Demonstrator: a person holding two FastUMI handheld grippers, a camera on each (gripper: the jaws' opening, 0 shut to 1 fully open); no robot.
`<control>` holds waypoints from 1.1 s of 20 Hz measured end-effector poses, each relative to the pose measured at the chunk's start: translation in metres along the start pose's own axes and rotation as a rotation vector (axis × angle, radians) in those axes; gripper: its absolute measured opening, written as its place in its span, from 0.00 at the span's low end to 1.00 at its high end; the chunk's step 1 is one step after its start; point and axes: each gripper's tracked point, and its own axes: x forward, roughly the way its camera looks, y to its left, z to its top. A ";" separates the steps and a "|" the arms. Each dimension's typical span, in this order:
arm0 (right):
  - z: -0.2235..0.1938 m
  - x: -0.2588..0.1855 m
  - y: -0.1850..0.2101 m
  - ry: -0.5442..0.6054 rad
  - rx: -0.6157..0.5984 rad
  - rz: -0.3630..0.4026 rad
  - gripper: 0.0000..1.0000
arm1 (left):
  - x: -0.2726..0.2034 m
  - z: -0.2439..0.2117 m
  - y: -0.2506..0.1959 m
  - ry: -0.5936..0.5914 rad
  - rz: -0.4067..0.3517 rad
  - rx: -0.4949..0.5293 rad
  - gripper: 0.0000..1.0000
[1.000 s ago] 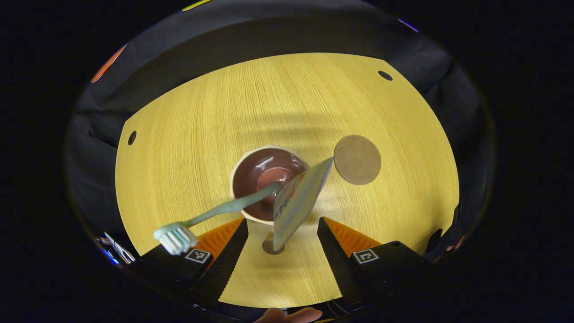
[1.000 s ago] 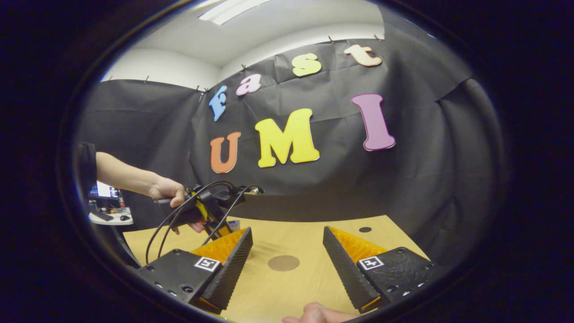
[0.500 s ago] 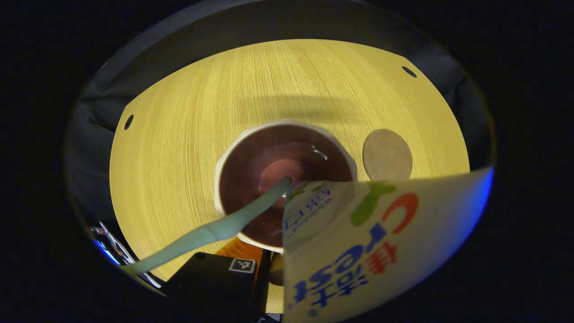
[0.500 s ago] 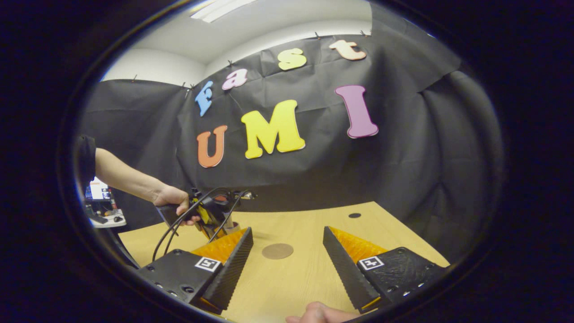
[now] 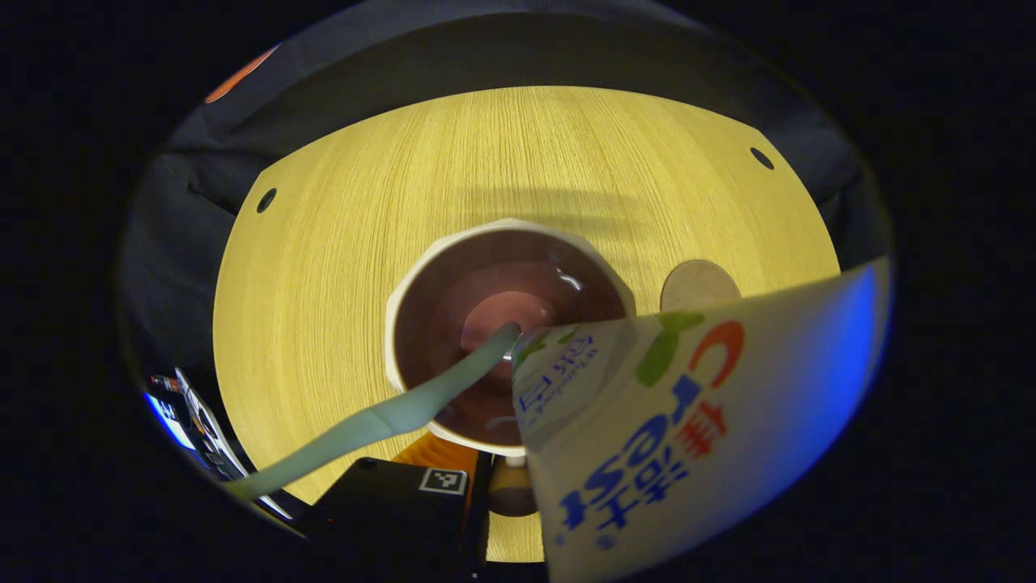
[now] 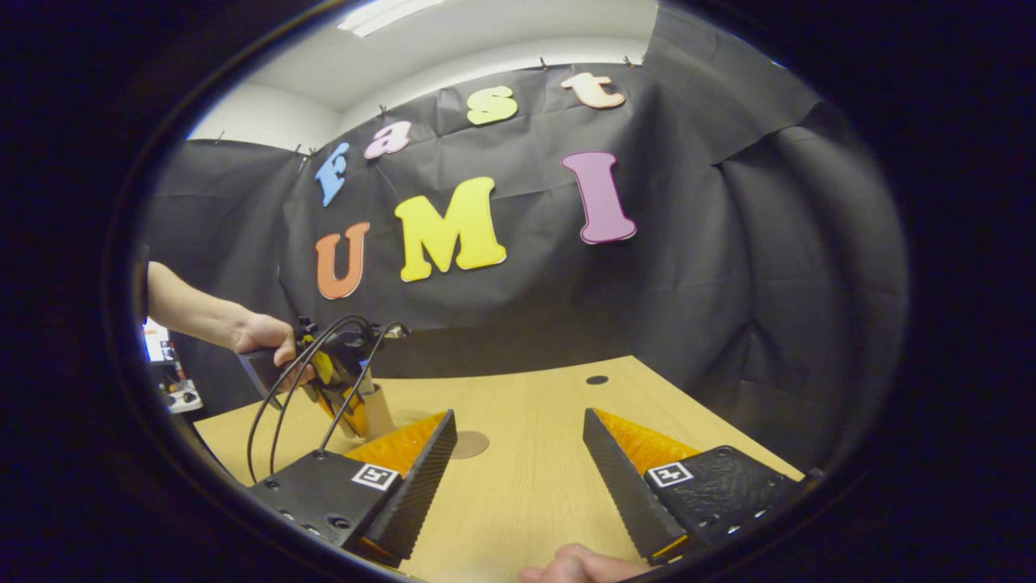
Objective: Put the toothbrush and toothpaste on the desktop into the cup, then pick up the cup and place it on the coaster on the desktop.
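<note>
Cup [image 5: 421,275]: upright on the wooden desktop, pale rim, glossy dark brown inside; also seen in the right gripper view [image 6: 377,413] as a tan-walled vessel. Toothbrush [image 5: 388,413]: pale green handle, one end resting at the cup's bottom, leaning out over the near rim. Toothpaste [image 5: 688,421]: white tube with coloured print, lower end inside the cup, tilted out toward the camera. Coaster [image 5: 696,285]: round, flat, brown, bare, lying on the desktop just beside the cup, partly hidden by the tube.
</note>
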 end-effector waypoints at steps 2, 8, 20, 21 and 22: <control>-0.003 -0.001 -0.003 0.008 0.010 -0.003 0.96 | -0.013 0.026 -0.015 -0.037 -0.017 0.002 0.32; -0.015 -0.006 -0.008 0.033 0.044 0.003 0.95 | -0.024 0.109 -0.111 -0.069 -0.059 0.069 0.32; -0.013 -0.025 -0.051 0.020 0.063 -0.062 0.92 | 0.016 0.268 -0.193 0.014 -0.036 0.104 0.33; -0.012 -0.026 -0.052 0.017 0.053 -0.066 0.95 | 0.018 0.283 -0.194 0.017 -0.034 0.101 0.33; -0.012 -0.026 -0.055 0.014 0.045 -0.070 0.95 | 0.021 0.299 -0.195 0.018 -0.034 0.097 0.33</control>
